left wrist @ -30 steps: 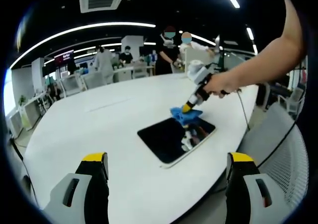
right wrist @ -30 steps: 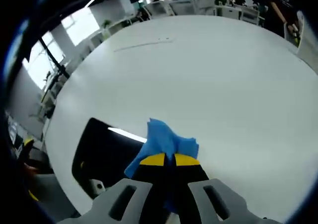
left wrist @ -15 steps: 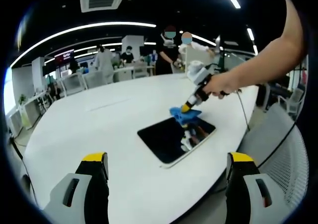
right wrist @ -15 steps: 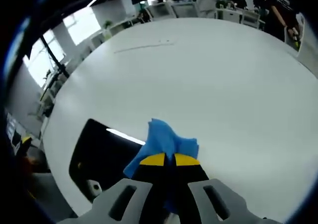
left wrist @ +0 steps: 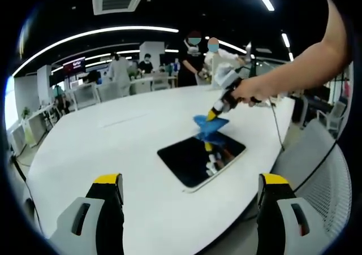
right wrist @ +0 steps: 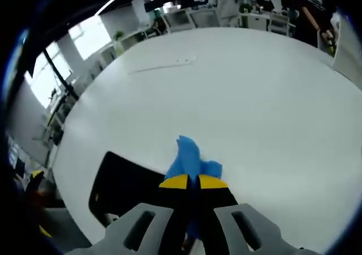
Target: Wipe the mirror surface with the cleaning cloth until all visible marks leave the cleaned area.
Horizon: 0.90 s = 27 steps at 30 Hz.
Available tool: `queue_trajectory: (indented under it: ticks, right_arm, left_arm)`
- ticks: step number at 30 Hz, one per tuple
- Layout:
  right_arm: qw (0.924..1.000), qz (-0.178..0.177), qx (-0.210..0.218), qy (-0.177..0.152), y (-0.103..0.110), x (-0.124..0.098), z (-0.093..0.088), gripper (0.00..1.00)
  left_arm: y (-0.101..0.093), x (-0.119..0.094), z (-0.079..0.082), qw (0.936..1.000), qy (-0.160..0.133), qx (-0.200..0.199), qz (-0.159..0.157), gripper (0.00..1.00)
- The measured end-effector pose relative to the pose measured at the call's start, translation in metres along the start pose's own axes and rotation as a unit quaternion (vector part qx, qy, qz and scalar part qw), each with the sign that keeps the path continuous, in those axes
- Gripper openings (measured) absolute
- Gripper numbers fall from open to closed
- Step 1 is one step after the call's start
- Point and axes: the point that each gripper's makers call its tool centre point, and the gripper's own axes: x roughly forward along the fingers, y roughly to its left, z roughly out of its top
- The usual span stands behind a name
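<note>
A mirror (left wrist: 201,159) — a dark, flat, rounded-corner rectangle with a thin pale edge — is seen lying on the large white bench (left wrist: 113,147), near the bench's edge. Its glossy surface looks almost black and carries reflections of the cloth and of the tongs above it; whether any marks lie on it cannot be told at this size. In the right gripper view the mirror (right wrist: 127,184) shows as a black slab just left of the tongs.

The cloth (left wrist: 208,124) is bright blue and crumpled, bunched into a small peaked wad. It is gripped by the right tongs (left wrist: 214,115), which are held in a person's hand (left wrist: 251,91) on a bare forearm reaching in from the right. The cloth hangs over the far edge of the mirror; it appears slightly raised off the glass, though contact cannot be judged for certain. In the right gripper view the right tongs (right wrist: 188,181) are seen closed tight on the cloth (right wrist: 189,156), the yellow tips pressed together with blue folds sticking out beyond them.

The left tongs (left wrist: 189,181) are held spread wide with nothing between them — well short of the mirror, low over the near part of the bench.

People are standing at desks in the background.
</note>
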Motion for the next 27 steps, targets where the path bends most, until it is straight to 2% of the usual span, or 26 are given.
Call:
queue_trajectory:
  ticks: [6, 11, 19, 27]
  right_arm:
    - [0.9999, -0.001, -0.008, -0.014, -0.006, -0.015, 0.014, 0.0]
    - [0.9997, -0.01, -0.019, -0.006, -0.022, -0.019, 0.01, 0.0]
    - [0.9996, -0.022, -0.008, 0.013, -0.054, -0.027, -0.014, 0.0]
    - [0.9989, -0.042, -0.018, 0.011, -0.07, -0.021, -0.034, 0.0]
  left_arm:
    - [-0.001, 0.0, 0.0, 1.0, 0.0, 0.001, -0.002, 0.99]
    - [-0.002, 0.0, 0.001, 1.0, -0.001, 0.0, -0.002, 0.99]
    - [-0.002, 0.0, 0.0, 1.0, 0.001, 0.0, -0.003, 0.99]
    - [-0.003, 0.0, -0.001, 1.0, 0.005, 0.0, -0.005, 0.99]
